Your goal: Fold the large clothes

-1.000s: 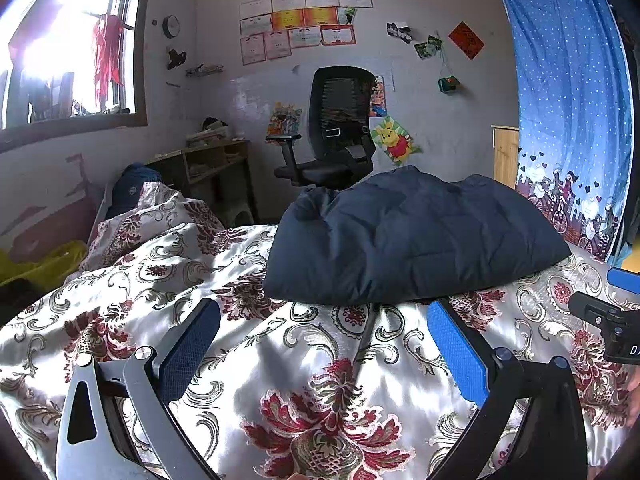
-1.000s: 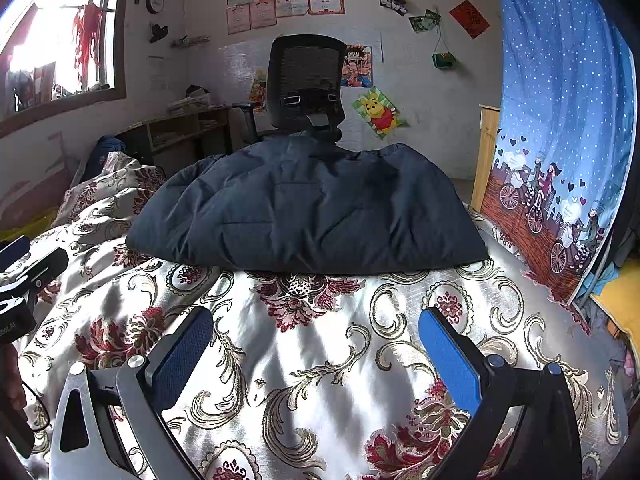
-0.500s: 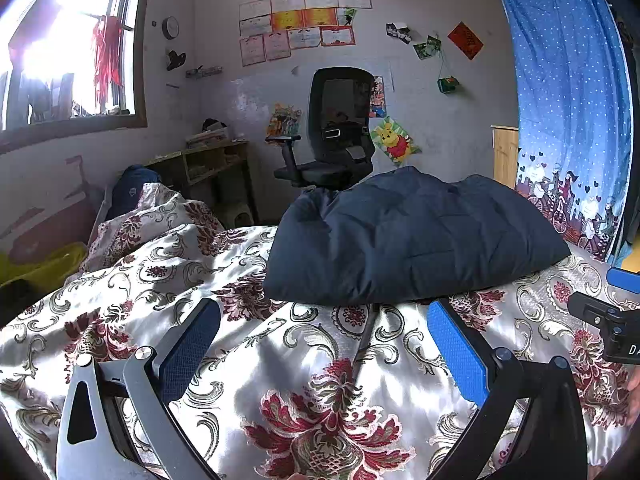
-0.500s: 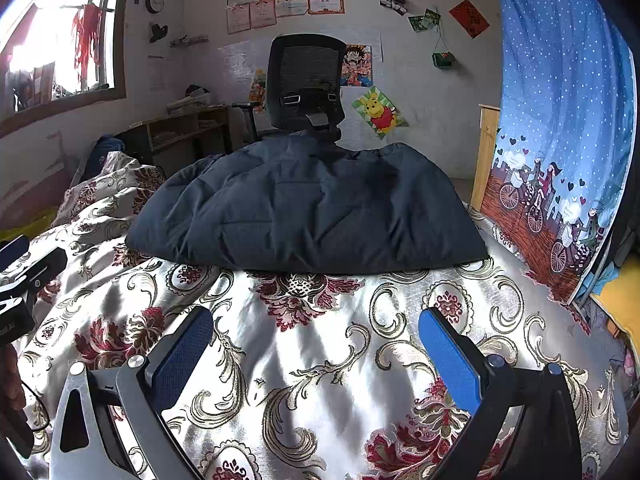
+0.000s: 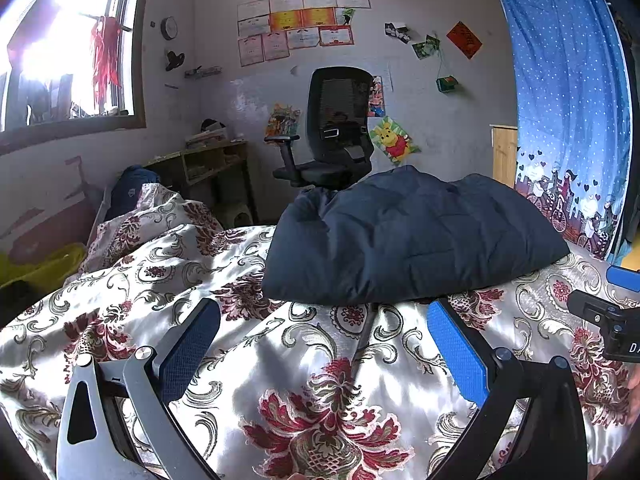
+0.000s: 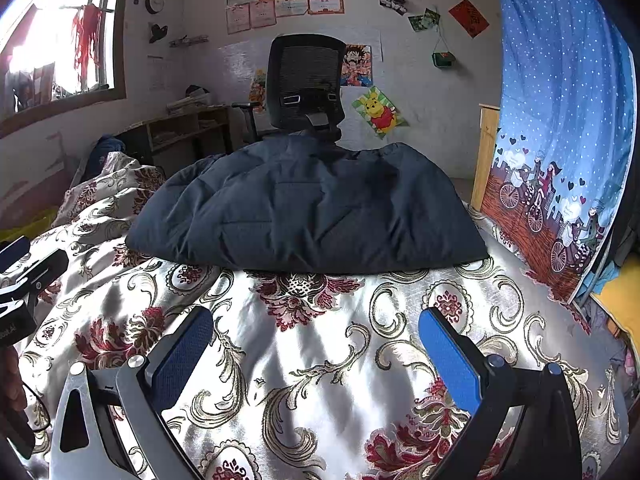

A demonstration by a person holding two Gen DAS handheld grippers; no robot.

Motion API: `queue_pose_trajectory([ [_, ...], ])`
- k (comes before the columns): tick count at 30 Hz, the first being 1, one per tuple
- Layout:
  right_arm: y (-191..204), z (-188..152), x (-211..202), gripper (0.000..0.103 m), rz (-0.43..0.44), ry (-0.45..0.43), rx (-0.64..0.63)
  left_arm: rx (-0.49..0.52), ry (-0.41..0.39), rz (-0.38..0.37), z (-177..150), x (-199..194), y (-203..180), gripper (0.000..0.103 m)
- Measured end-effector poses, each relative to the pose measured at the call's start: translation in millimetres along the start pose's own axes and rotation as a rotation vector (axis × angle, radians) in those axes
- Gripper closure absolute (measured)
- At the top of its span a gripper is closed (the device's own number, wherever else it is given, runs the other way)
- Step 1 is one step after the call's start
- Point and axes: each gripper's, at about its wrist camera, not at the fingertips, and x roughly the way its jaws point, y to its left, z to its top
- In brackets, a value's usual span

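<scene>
A dark navy padded jacket (image 5: 408, 236) lies folded in a bulky heap on a bed with a floral satin cover (image 5: 304, 368); it also shows in the right wrist view (image 6: 308, 204). My left gripper (image 5: 322, 316) is open and empty, held above the cover just short of the jacket's near edge. My right gripper (image 6: 316, 324) is open and empty, also short of the jacket's near edge. The right gripper's tip shows at the right edge of the left wrist view (image 5: 616, 300). The left gripper's tip shows at the left edge of the right wrist view (image 6: 28, 276).
A black office chair (image 5: 336, 132) stands behind the bed against the far wall. A low wooden shelf (image 5: 204, 164) is at the back left under a window. A blue patterned curtain (image 5: 572, 112) hangs at the right. Bunched bedding (image 5: 160, 216) lies at the left.
</scene>
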Motion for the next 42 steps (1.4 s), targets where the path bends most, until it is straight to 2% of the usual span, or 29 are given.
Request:
queue_pose_trajectory([
  [33, 0.7, 0.1, 0.0, 0.0, 0.0, 0.003, 0.0, 0.006, 0.009, -0.016, -4.9, 1.8, 4.1, 0.001],
  [42, 0.7, -0.6, 0.6, 0.0, 0.0, 0.003, -0.001, 0.028, 0.003, 0.026, -8.7, 0.3, 3.1, 0.001],
])
